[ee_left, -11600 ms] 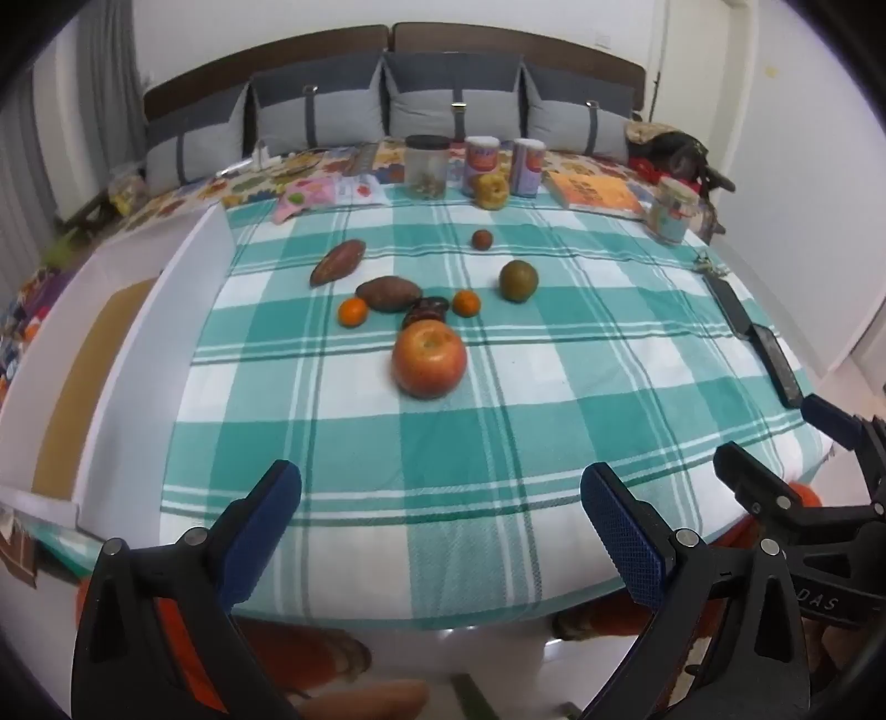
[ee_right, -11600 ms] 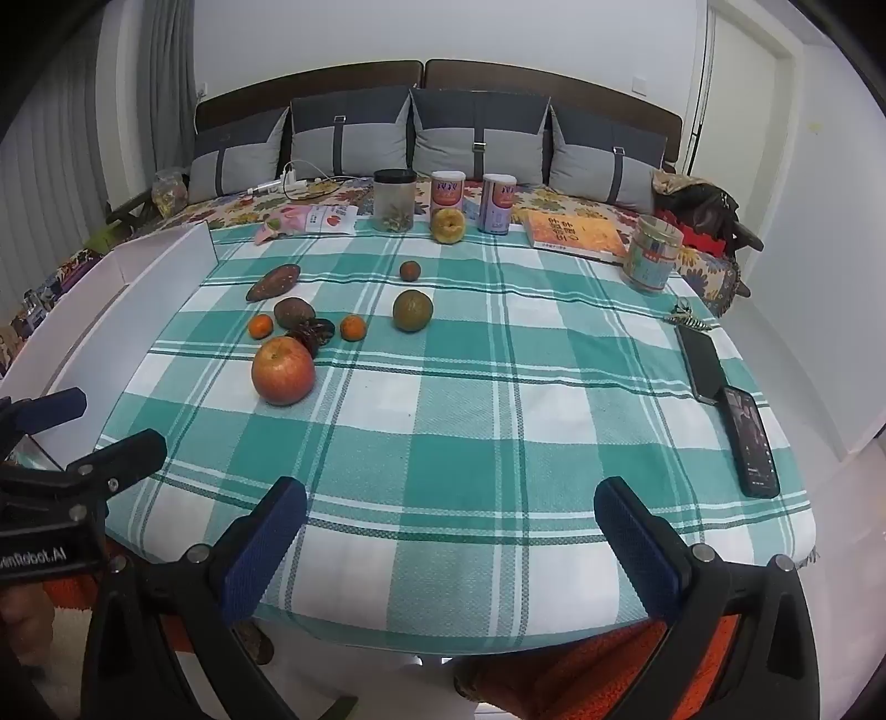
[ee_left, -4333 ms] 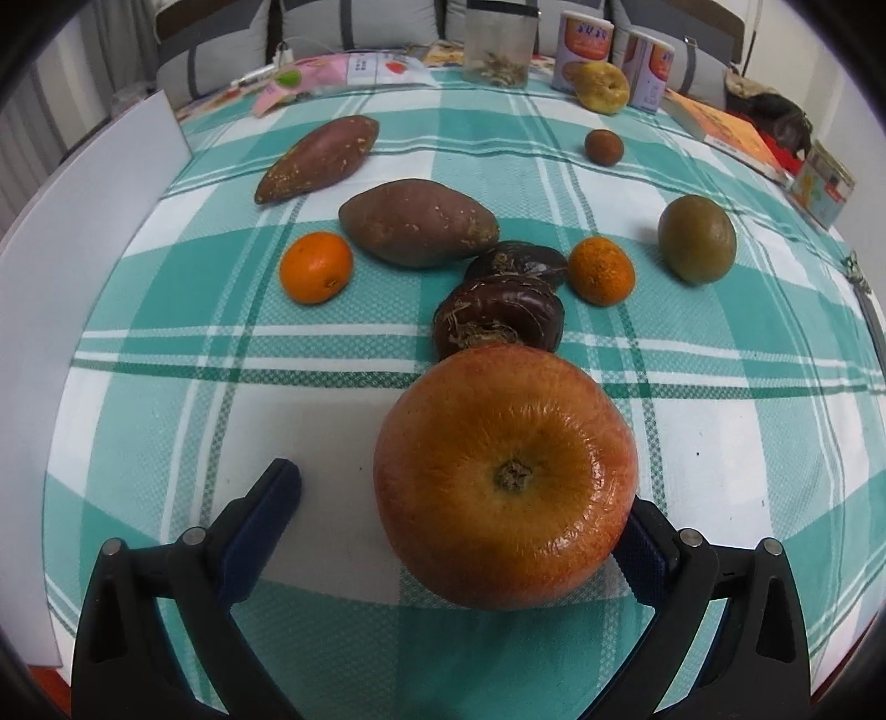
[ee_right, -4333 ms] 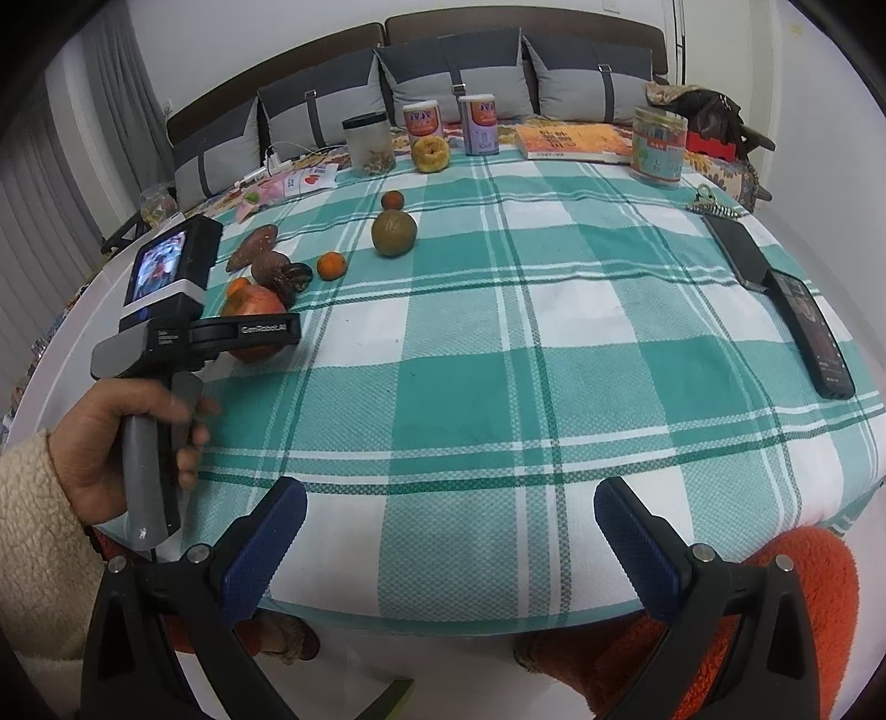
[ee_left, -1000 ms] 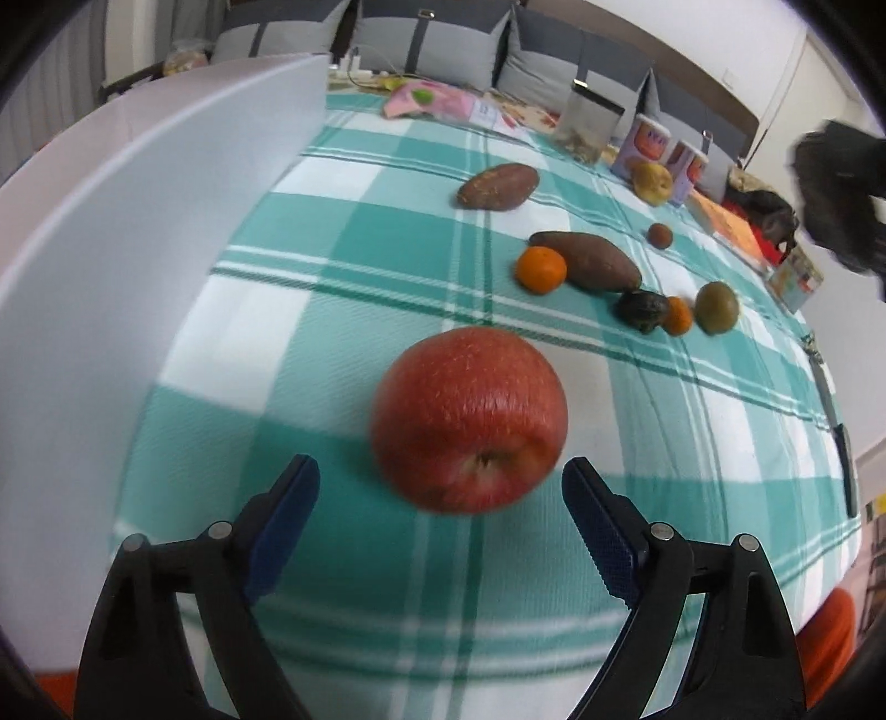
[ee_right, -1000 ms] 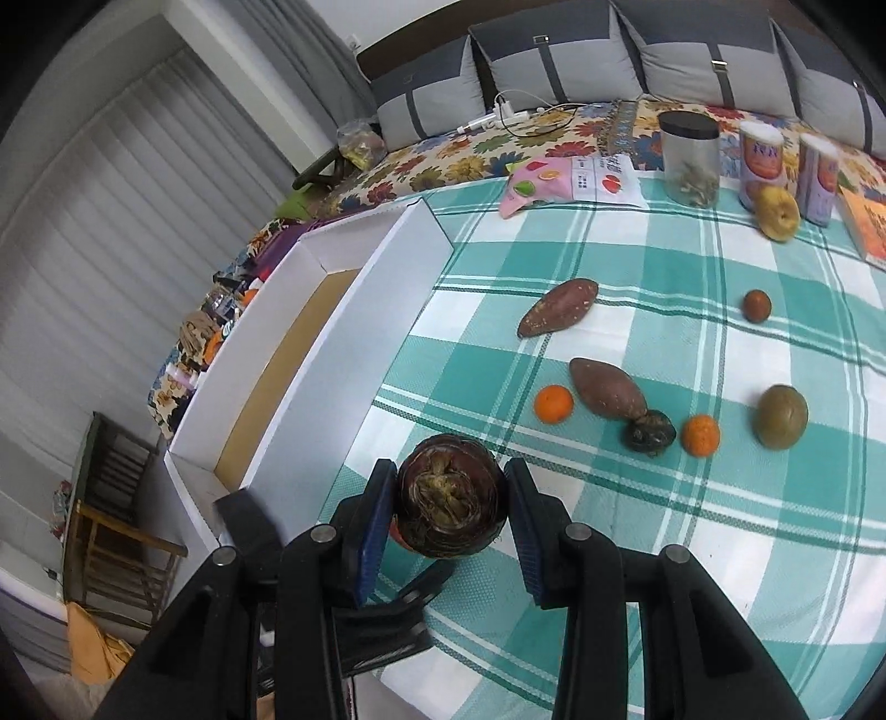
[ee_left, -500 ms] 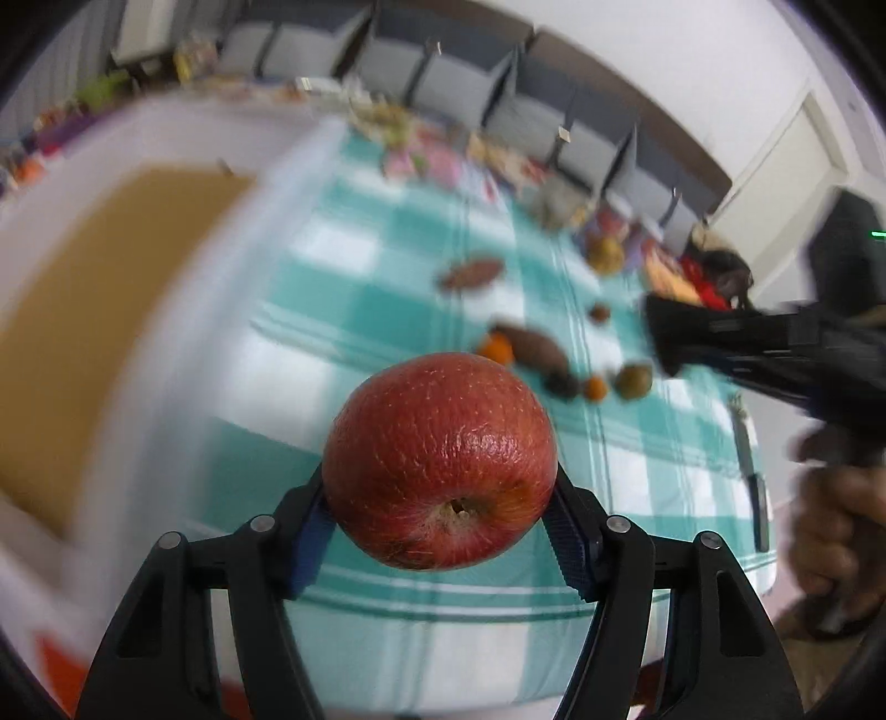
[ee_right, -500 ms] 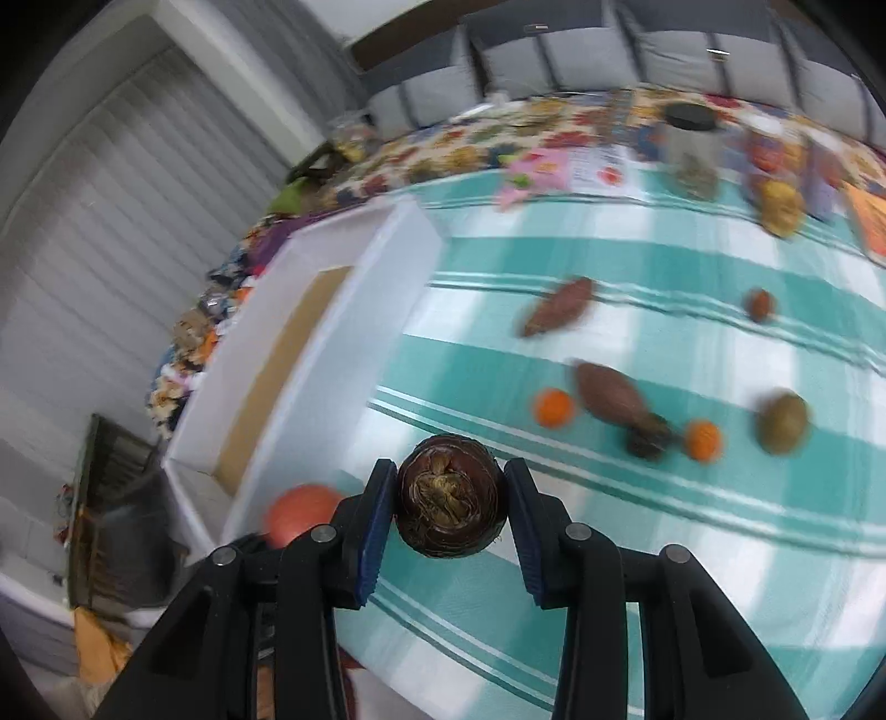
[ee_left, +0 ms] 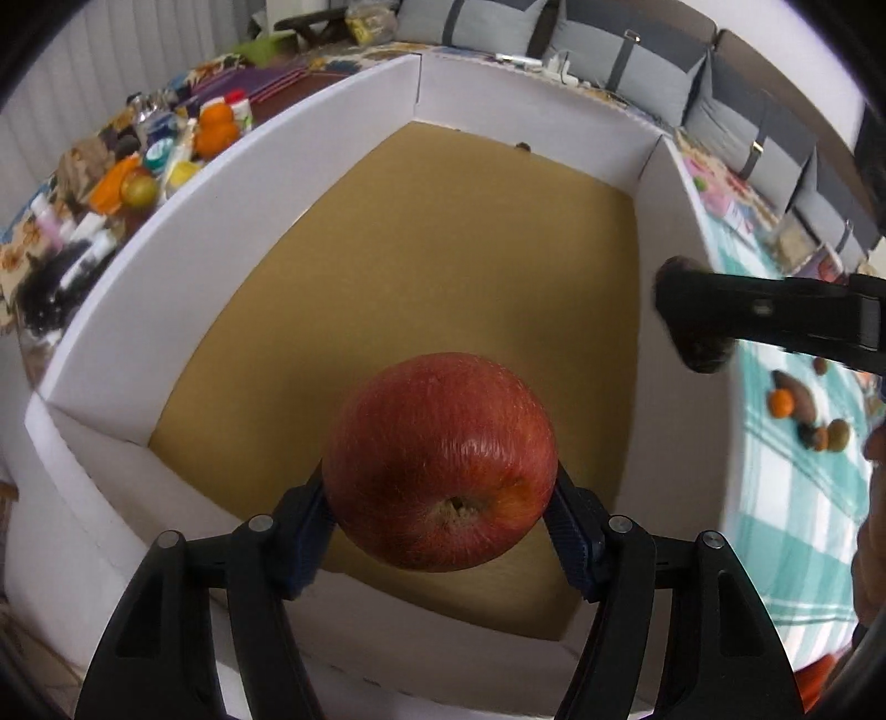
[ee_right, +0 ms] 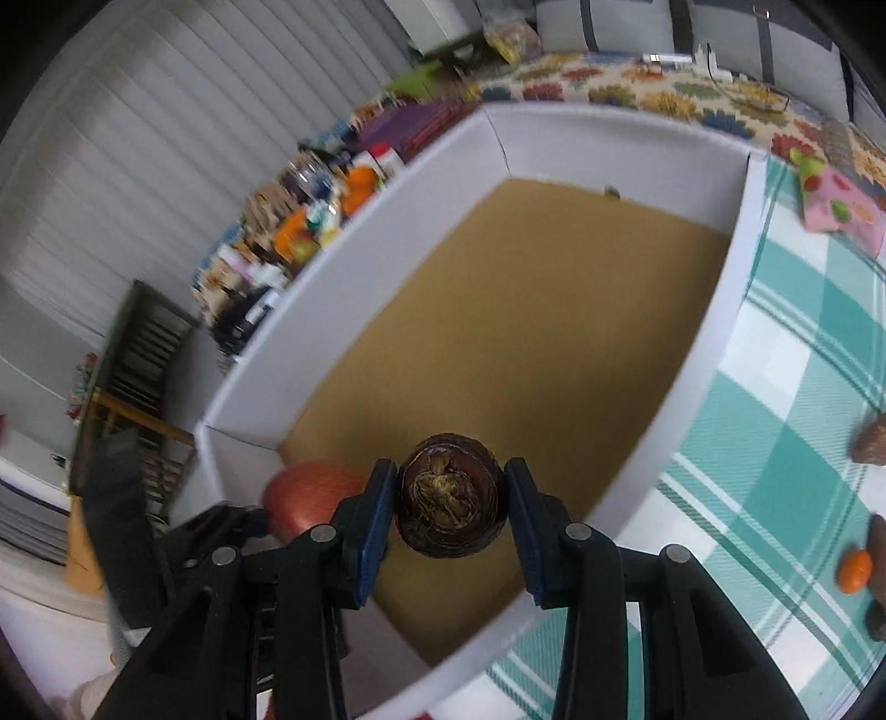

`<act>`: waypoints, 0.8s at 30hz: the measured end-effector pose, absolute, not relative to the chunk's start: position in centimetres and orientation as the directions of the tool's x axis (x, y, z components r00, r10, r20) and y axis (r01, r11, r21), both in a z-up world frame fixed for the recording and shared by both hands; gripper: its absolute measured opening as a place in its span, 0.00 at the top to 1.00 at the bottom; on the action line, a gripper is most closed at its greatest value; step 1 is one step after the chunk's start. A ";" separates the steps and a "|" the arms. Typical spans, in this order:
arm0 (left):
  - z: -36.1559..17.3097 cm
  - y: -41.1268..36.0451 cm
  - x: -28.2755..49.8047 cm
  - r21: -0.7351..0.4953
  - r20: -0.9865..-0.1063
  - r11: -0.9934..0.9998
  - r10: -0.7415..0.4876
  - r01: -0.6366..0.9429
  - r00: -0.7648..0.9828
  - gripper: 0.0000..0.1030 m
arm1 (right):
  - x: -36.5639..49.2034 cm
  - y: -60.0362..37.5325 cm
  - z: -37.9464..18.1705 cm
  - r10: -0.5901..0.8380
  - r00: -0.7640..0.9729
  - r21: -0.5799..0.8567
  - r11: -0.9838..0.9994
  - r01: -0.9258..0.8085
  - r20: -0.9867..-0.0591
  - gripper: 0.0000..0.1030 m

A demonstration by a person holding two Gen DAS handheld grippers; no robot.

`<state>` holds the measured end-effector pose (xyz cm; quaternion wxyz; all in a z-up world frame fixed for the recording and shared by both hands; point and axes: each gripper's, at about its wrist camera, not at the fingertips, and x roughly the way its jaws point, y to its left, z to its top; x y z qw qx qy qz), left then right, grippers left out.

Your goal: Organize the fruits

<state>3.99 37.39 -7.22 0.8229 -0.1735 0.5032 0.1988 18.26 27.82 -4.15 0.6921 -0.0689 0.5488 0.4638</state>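
My left gripper (ee_left: 440,518) is shut on a big red apple (ee_left: 440,459) and holds it above the near end of a white box (ee_left: 232,183) with a brown cardboard floor. The apple also shows in the right wrist view (ee_right: 310,493). My right gripper (ee_right: 449,512) is shut on a dark brown round fruit (ee_right: 449,509), above the box's near right wall (ee_right: 709,354). In the left wrist view the right gripper (ee_left: 692,338) reaches in from the right over that wall. The box is empty inside.
A teal checked tablecloth (ee_right: 786,399) lies right of the box, with an orange (ee_left: 782,402), sweet potatoes (ee_left: 797,390) and other small fruits (ee_left: 836,435) on it. Clutter of bottles and oranges (ee_left: 213,130) sits left of the box. Grey cushions (ee_left: 620,44) stand behind.
Both grippers have swung left from over the table to over the white box, each still holding its fruit. The apple was grasped within the last second.
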 end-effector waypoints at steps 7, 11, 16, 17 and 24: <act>-5.1 37.3 2.9 -0.092 -0.863 0.844 0.198 -0.529 0.466 0.18 | 20.0 26.4 -4.1 0.579 0.045 0.402 0.618 -0.676 -0.814 0.43; -2.6 35.2 3.6 -0.108 -0.791 0.855 0.235 -0.506 0.565 0.18 | 20.7 21.9 -1.0 0.616 0.145 0.384 0.639 -0.666 -0.774 0.28; -1.7 31.6 7.1 -0.173 -0.728 0.905 0.149 -0.390 0.669 0.14 | 18.6 12.6 -1.0 0.577 0.264 0.288 0.690 -0.665 -0.773 0.18; -2.0 31.1 8.0 -0.150 -0.726 0.911 0.161 -0.383 0.668 0.13 | 17.9 10.4 -1.7 0.555 0.285 0.263 0.707 -0.656 -0.782 0.18; -6.2 28.9 12.1 -0.041 -0.836 0.932 0.165 -0.359 0.524 0.14 | 11.9 -8.8 -7.8 0.348 0.446 0.140 0.889 -0.435 -0.825 0.18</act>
